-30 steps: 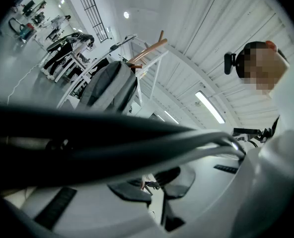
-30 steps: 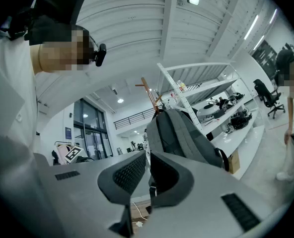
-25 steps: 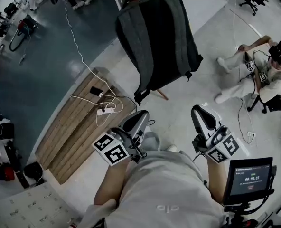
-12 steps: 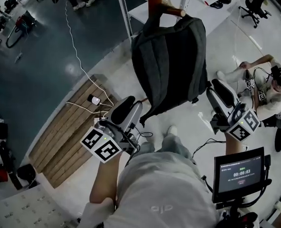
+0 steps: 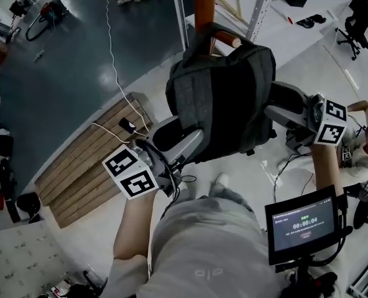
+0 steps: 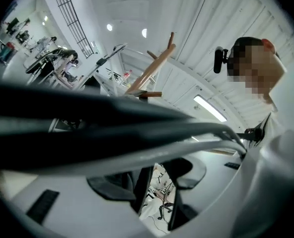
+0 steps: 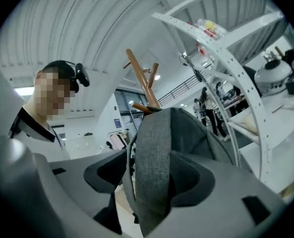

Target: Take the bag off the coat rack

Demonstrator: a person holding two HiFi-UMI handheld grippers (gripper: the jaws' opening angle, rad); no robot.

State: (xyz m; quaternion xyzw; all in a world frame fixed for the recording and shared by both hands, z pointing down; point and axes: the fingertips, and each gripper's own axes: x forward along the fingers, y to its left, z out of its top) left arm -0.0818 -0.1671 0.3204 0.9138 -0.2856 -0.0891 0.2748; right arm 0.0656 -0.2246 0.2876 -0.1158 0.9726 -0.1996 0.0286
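Observation:
A dark grey backpack hangs from a peg of the brown wooden coat rack. My left gripper sits at the bag's lower left edge, jaws opening. In the left gripper view this gripper has only distant floor in its gap, with blurred dark bands across the view above it; the rack stands beyond. My right gripper is at the bag's right side, jaws opening. In the right gripper view a grey bag strap stands between the jaws of this gripper, against the right one.
A wooden plank platform with a white cable and plug lies on the floor at left. White metal shelving stands behind the rack. A small monitor is at lower right, and a seated person is at the right edge.
Both grippers have risen from near my waist to the bag's two sides, and their jaws have spread apart. The bag now fills the middle of the head view.

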